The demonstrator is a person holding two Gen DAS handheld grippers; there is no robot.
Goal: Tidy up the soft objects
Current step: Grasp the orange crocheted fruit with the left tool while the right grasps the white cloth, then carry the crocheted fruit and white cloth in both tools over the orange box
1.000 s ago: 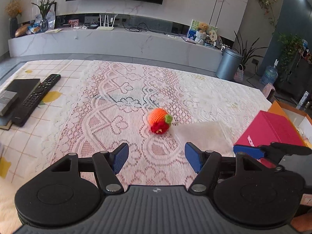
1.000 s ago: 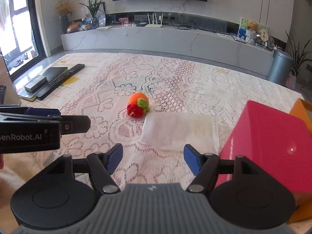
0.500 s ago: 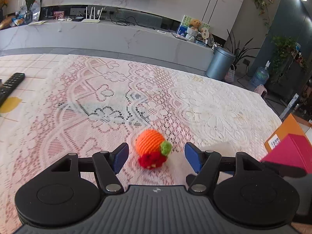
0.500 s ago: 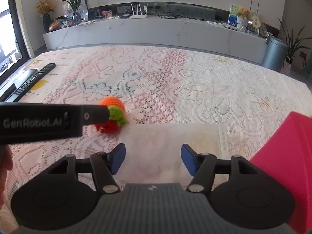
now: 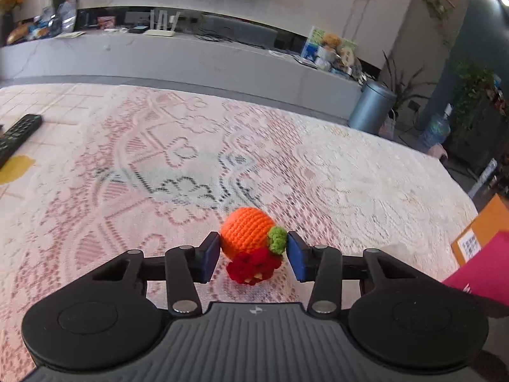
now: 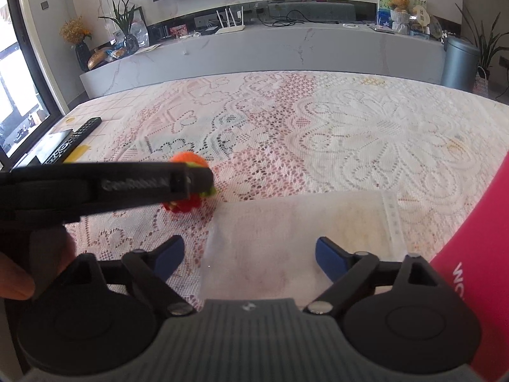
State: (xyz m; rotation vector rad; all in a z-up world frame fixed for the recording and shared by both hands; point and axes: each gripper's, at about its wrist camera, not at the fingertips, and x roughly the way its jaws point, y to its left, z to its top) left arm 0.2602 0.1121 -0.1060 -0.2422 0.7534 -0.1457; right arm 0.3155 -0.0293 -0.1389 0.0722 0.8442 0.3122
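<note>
Left gripper (image 5: 253, 256) at lower centre, jaws closing around the crocheted orange toy (image 5: 249, 248), which rests on the lace tablecloth (image 5: 350, 175) directly between the pads, touching or nearly so. Right gripper (image 6: 249, 254), jaws opening and empty, hovers over a clear plastic bag (image 6: 299, 222); the toy lies to its upper left.

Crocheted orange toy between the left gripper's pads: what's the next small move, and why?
Probably finish closing the left gripper, then lift. Its jaws are closing with the crocheted orange toy between them, pads about at its sides, the toy apparently on the lace tablecloth.
</note>
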